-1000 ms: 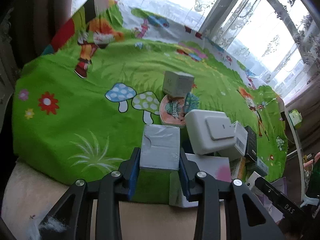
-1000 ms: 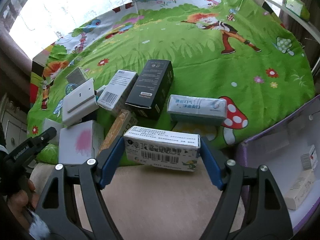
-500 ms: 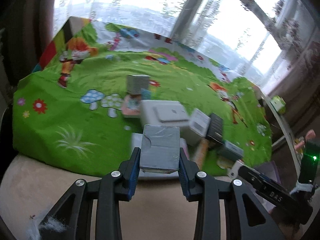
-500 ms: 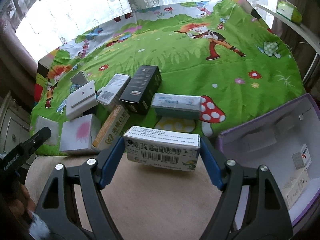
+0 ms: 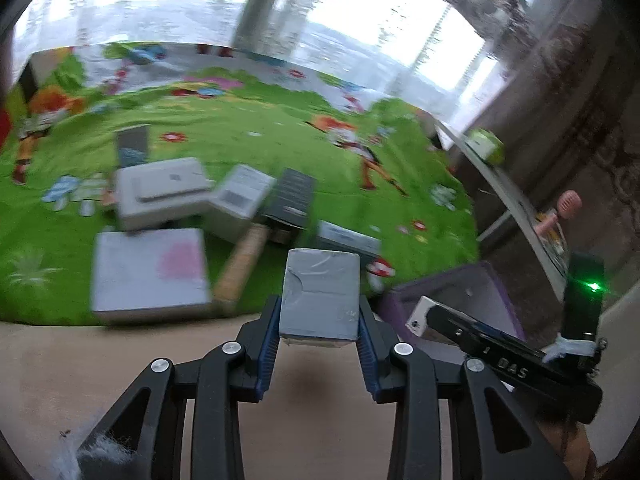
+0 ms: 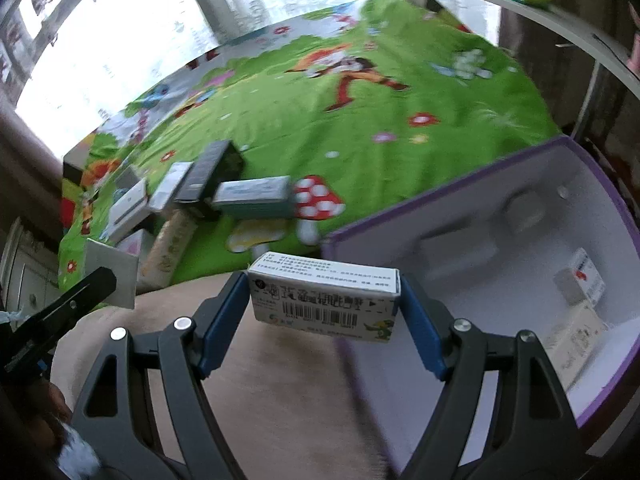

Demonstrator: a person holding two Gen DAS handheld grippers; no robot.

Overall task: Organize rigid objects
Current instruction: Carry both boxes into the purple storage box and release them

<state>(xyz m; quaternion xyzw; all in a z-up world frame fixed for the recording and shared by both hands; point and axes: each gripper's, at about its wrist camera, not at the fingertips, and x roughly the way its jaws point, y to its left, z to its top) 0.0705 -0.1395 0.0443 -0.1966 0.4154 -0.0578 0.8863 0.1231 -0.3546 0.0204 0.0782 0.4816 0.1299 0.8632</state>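
Bedding in bright green, a cartoon sheet (image 6: 360,132), is filling the far half of both views, with a loose cluster of cartons lying on its near left part. Bin (image 6: 624,216), purple outside and white inside, is sitting open at the near right, off the sheet's corner; two small packs are already lying against its right wall. Everything the next move depends on is this: the bin is lying to the right of both grippers, and the right one is clearly nearer, with its load hanging just beside the bin's near-left wall. In the left wrist view the bin (image 5: 480,276) is only appearing beyond and to the right of the load, partly hidden by the other tool's black body.

Right gripper (image 6: 324,300) is clamping a barcoded box (image 6: 324,300) end to end, so the box's long axis is running left to right across the jaws, roughly square to the bin's near-left wall. Left gripper (image 5: 319,312) is pinching a grey box (image 5: 319,294) by its sides, upright, long axis pointing away from the hand. My judgement: the right hand should be dropping first, and the left following.
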